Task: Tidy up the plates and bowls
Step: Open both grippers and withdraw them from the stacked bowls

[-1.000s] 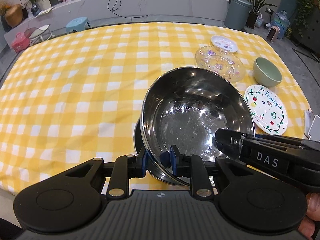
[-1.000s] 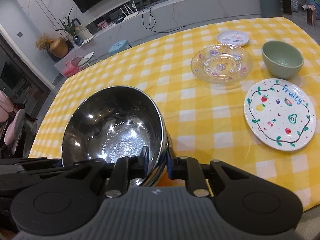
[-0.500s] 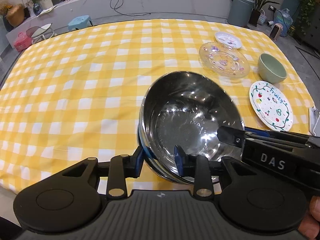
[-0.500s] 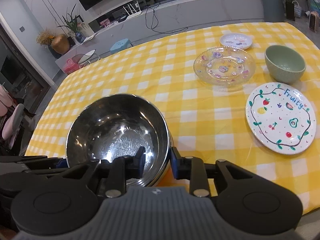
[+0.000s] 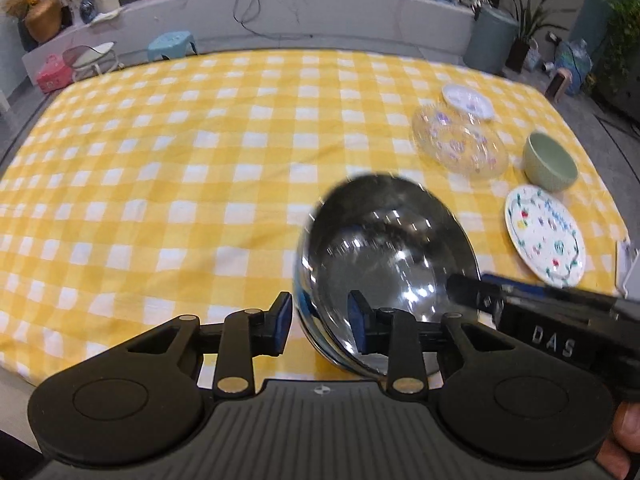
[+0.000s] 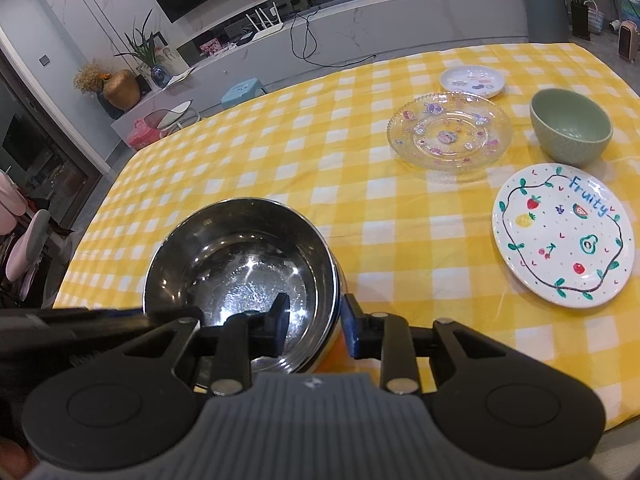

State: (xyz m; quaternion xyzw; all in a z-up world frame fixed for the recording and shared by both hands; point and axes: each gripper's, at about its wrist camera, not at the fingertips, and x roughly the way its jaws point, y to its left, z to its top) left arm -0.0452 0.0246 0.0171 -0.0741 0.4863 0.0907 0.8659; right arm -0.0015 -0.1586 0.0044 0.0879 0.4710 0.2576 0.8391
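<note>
From my left wrist camera, the left gripper [image 5: 319,322] stands released, its fingers straddling the rim of the steel bowl [image 5: 384,264] near the table's front edge. The yellow checked tablecloth [image 5: 180,168] covers the table; a grey counter [image 5: 320,12] runs behind it.

From my right wrist camera, the right gripper [image 6: 316,320] is also released astride the bowl's rim. The glass plate [image 6: 450,132], green bowl [image 6: 570,128] and fruit plate [image 6: 562,236] sit toward the right edge.

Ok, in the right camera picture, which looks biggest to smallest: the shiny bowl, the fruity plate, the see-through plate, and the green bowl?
1. Steel bowl, though it is nearest the camera, which inflates it.
2. Fruity plate and glass plate look alike; unsure which is bigger.
3. Green bowl, clearly smallest.
</note>
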